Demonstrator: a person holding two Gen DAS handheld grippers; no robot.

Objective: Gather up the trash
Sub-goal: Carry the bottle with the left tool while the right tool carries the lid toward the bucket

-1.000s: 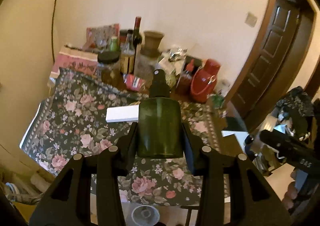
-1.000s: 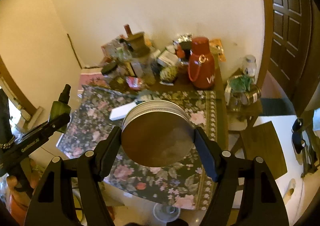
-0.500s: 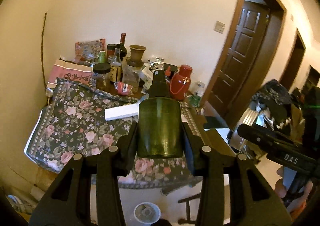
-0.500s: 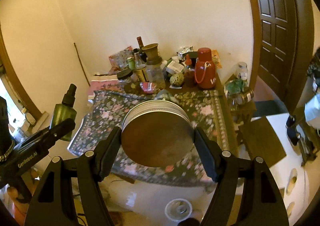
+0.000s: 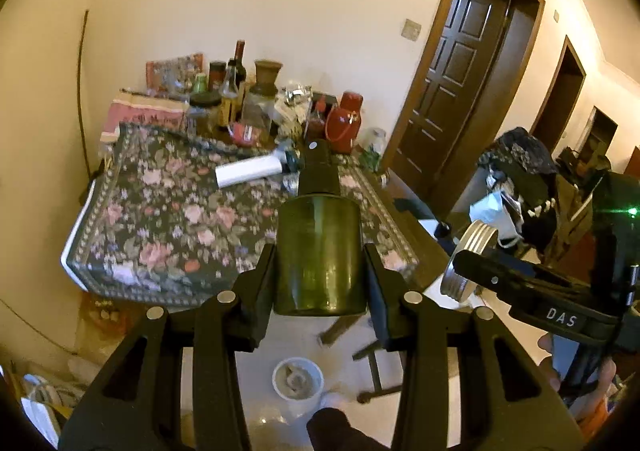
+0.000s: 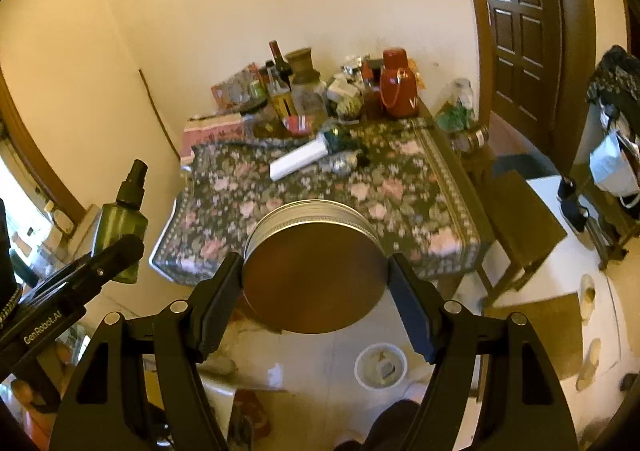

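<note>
Carrying two pieces of trash, both tongs are loaded and held out in front of the floral-clothed surface (image 5: 132,247). The left tongs (image 5: 320,283) clamp the green spray bottle (image 5: 320,251) across its flat-sided body; it looks light, rigid and smooth, so gripping low on the body suits it better than the narrow black pump. The right tongs (image 6: 316,279) pinch the round metal tin (image 6: 314,271) across its full width, stiff but slick at the rim. Compared with a second earlier, the surface sits farther off and a small white bin (image 6: 380,365) shows on the floor below.
</note>
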